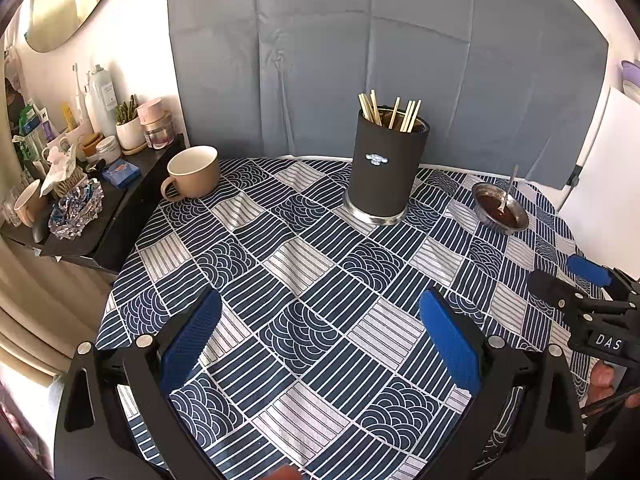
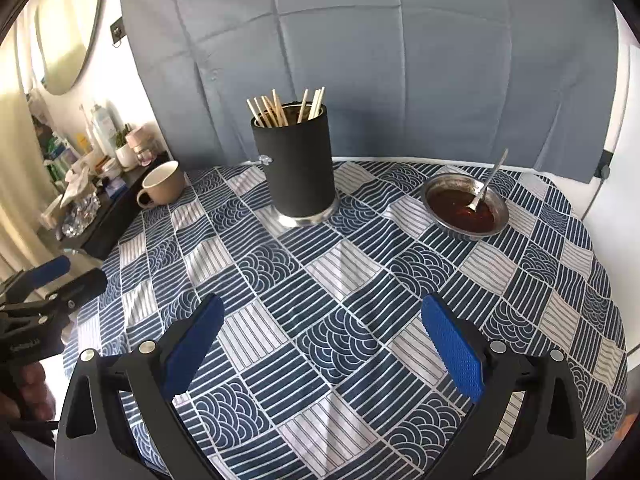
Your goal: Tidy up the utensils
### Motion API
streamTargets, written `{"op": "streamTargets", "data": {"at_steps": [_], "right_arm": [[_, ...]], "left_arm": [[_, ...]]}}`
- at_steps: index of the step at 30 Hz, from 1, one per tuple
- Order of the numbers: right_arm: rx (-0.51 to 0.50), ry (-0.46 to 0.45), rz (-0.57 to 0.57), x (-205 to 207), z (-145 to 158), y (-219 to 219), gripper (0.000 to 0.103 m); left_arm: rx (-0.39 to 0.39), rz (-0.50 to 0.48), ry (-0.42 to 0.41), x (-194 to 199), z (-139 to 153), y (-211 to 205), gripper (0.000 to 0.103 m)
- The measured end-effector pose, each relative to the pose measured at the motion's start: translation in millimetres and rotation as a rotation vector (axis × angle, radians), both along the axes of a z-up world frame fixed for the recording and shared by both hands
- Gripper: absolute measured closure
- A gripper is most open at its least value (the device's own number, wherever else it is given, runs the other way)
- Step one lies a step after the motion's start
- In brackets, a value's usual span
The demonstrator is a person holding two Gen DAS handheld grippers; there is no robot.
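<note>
Chopsticks [image 2: 286, 110] are already stowed in the holder [image 2: 296, 168] near the table's far edge. A spoon [image 2: 486, 184] is left in the sauce dish [image 2: 466, 206] toward the far right edge. Left gripper [image 1: 320, 344] and right gripper [image 2: 322, 344] are held wide apart, empty.

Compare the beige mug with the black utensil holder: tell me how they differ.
The beige mug is short, wide and has a side handle; the black utensil holder is tall, cylindrical, handle-free, with a silver base. The mug shows nothing sticking out; the holder has chopsticks standing in it. Both stand upright on the patterned tablecloth, apart from each other.
</note>
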State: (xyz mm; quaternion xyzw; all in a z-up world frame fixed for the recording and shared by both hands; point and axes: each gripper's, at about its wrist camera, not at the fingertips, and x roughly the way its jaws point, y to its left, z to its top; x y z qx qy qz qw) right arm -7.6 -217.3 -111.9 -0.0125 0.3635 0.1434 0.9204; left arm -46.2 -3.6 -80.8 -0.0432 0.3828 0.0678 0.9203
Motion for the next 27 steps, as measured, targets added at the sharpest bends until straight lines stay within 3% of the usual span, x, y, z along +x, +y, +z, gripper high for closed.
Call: {"op": "streamTargets", "data": {"at_steps": [27], "right_arm": [[-0.018,0.016,0.007,0.2,-5.4,1.7,0.008]], "left_arm": [[0.011,-0.004,0.033,1.9,-5.6,-2.1,0.006]]}}
